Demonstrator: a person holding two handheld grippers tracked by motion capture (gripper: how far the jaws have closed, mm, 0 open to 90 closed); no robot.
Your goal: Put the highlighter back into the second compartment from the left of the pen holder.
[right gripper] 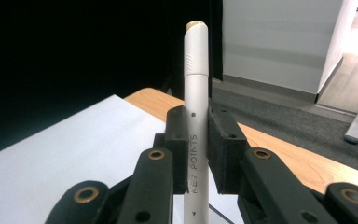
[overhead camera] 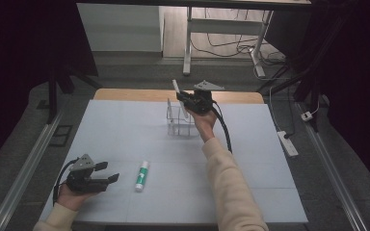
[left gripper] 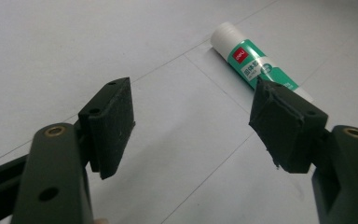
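While the right gripper (overhead camera: 187, 99) holds the pen (right gripper: 196, 116) clamped upright between its pads over the clear holder (overhead camera: 180, 120) near the table's (overhead camera: 250, 192) far edge, the step looks like dropping it in, which calls for lowering it into a compartment before releasing. The left gripper (overhead camera: 107, 172) waits near the front-left corner, jaws apart, with the glue stick (left gripper: 254, 63) lying just beyond its fingertips (untouched).

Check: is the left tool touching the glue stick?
Apart. In the high view the left tool sits open with bare table between it and the glue stick; the left gripper view shows nothing between its jaws.
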